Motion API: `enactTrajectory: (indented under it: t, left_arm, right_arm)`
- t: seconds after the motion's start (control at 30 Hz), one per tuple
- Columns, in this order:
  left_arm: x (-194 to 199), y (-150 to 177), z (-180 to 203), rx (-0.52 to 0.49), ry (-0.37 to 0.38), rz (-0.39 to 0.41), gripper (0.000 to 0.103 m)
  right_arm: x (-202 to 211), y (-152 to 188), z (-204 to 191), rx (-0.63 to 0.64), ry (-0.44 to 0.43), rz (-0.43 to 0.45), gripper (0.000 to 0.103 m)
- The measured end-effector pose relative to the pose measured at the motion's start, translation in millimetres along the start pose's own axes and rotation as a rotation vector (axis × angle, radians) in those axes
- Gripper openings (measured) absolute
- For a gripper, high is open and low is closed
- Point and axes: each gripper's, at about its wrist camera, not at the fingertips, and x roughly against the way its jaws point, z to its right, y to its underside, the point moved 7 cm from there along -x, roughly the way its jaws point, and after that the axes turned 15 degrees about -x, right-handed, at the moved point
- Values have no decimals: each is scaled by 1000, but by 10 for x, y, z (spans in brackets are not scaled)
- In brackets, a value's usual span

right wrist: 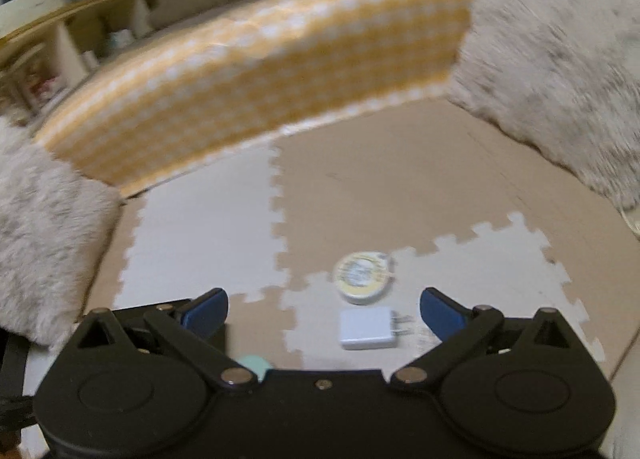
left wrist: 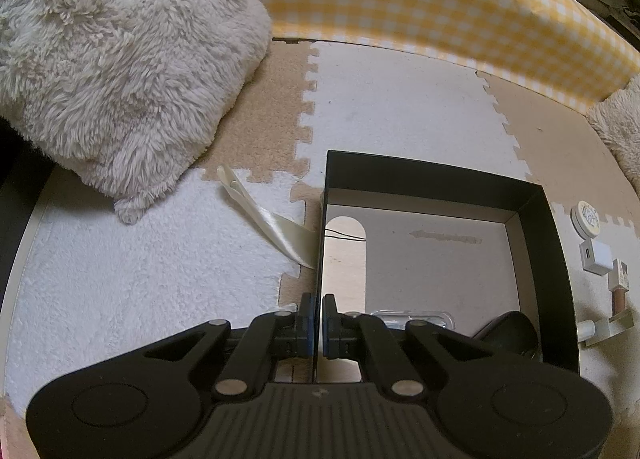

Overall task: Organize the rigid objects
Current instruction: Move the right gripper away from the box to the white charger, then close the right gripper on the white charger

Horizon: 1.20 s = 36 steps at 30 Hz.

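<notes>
The left gripper, pointing steeply down, pinches the thin left wall of the black box, grey inside. The right gripper stands spread and empty over a white charger; a round yellow tin lies just beyond on the mat.

Left gripper pointing steeply down, jaws clamped on a thin wall edge. Right gripper angled down, jaws spread wide, empty.
</notes>
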Motion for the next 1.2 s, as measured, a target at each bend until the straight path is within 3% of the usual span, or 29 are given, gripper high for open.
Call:
enactTrajectory:
  t: [0.17,0.3,0.53,0.7,0.87,1.07,1.13,1.2]
  left_arm:
    - [3,2,4,1,0,0,3]
    - [3,2,5,0,0,0,3]
    - [3,2,3,1,0,0,3]
    - [1,2,2,0,0,0,3]
    - [3,3,7,0,-1,0,3]
    - [3,4,7,0,-1,0,3]
    - [3,4,7,0,-1,0,3]
    - [2,3,4,-1,-1,0,3]
  right_arm:
    - [-203,-57,241,-66,40,-24,103]
    - [-267,-36,269,-114,-22,-61,103]
    - [-493,208,213,-138,-63,-250,102]
    - [-680,356,232,-202,-77,-360,90]
    - [-779,271,320,-129,41,-266,88]
    - [-897,212,323,-5,76,-222,88]
    - [-955,224,318,30,96,-224,85]
    - [-1001,226,320,55,128,-218,70]
